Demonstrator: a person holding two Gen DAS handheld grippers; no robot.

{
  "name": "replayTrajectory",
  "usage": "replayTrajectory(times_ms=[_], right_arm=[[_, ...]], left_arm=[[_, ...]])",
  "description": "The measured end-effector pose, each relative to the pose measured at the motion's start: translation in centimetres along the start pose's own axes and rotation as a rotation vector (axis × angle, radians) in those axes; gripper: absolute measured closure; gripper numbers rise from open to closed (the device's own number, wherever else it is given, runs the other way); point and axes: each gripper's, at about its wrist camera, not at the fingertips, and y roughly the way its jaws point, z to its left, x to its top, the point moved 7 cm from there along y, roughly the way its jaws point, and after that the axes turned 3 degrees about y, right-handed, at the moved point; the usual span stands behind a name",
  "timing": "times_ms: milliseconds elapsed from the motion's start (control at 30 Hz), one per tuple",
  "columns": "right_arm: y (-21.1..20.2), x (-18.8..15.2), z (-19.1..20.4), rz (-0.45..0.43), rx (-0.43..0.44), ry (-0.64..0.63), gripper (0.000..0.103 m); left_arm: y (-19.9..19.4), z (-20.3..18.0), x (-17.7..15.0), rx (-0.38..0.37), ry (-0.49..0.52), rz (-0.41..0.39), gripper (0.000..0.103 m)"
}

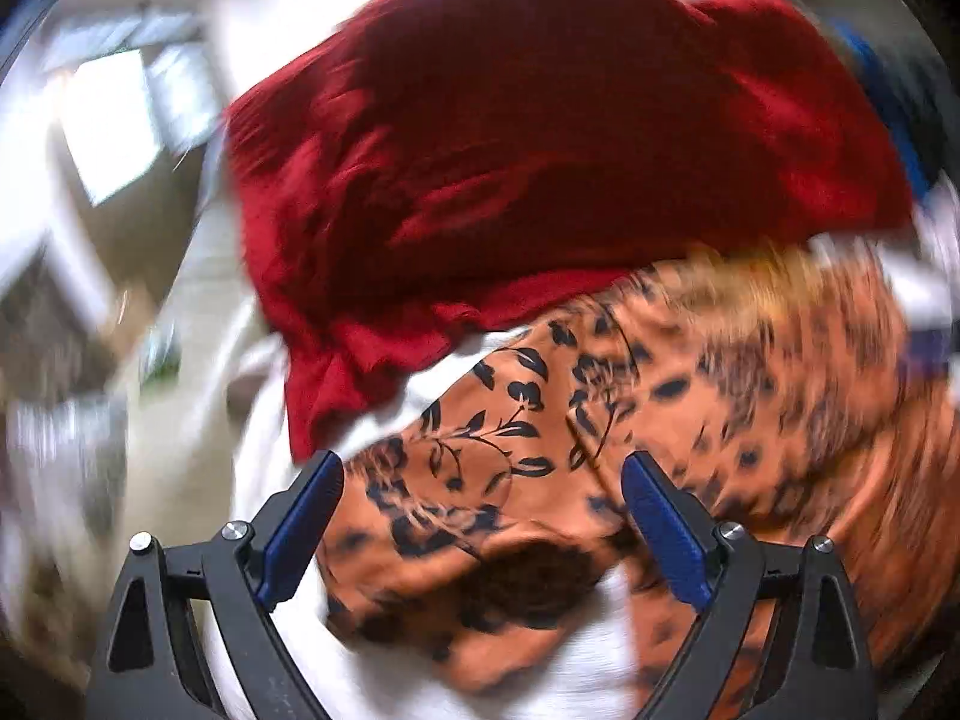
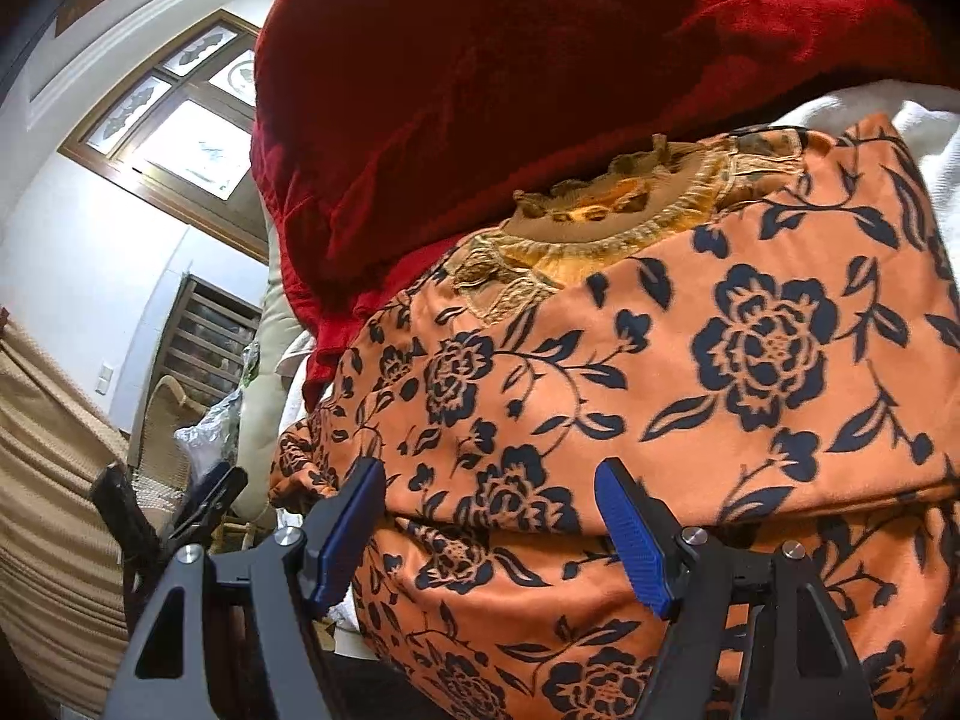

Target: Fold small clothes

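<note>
An orange garment with a dark blue flower print [image 2: 690, 372] lies folded over on a white sheet [image 1: 576, 678], its lace-trimmed neckline [image 2: 606, 222] toward the far side. It also shows, blurred, in the left wrist view [image 1: 690, 396]. My left gripper [image 1: 483, 471] is open and empty, its blue-padded fingers standing on either side of a corner of the garment. My right gripper [image 2: 489, 477] is open and empty, close against the garment's folded front edge.
A dark red cloth [image 1: 540, 138] lies heaped just behind the orange garment and also fills the top of the right wrist view [image 2: 510, 72]. A window [image 2: 180, 120], a wooden shelf [image 2: 204, 342] and a beige curtain [image 2: 48, 480] are at the left.
</note>
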Motion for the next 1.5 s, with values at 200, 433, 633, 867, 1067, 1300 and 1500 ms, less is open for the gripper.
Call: replayTrajectory(times_ms=[200,433,633,867,1067,1300,1500], right_arm=[[-1.1,0.2,-2.4,-0.011,-0.028,0.031,0.028],[-0.4,0.0,-4.2,0.011,-0.084,0.059,0.028],[-0.4,-0.2,-4.2,0.013,-0.115,0.041,0.028],[-1.7,-0.1,-7.4,-0.013,-0.165,0.106,0.028],[-1.9,0.1,-7.9,-0.024,-0.160,0.127,0.028],[-1.1,-0.1,-6.1,-0.011,-0.141,0.099,0.028],[-1.3,-0.3,-5.4,-0.019,-0.094,0.119,0.028]], left_arm=[[0.8,-0.8,-2.2,-0.096,0.490,0.053,0.009],[2.5,-3.8,-1.8,-0.234,0.770,0.092,0.009],[6.1,-6.4,-3.5,-0.337,0.967,0.245,0.009],[7.3,-6.3,-7.0,-0.477,0.997,0.411,0.049],[5.6,-3.7,-5.9,-0.473,0.803,0.323,0.089],[-1.3,0.0,-2.7,-0.518,0.534,0.104,0.091],[-3.2,2.2,5.9,-0.421,0.197,-0.061,0.091]])
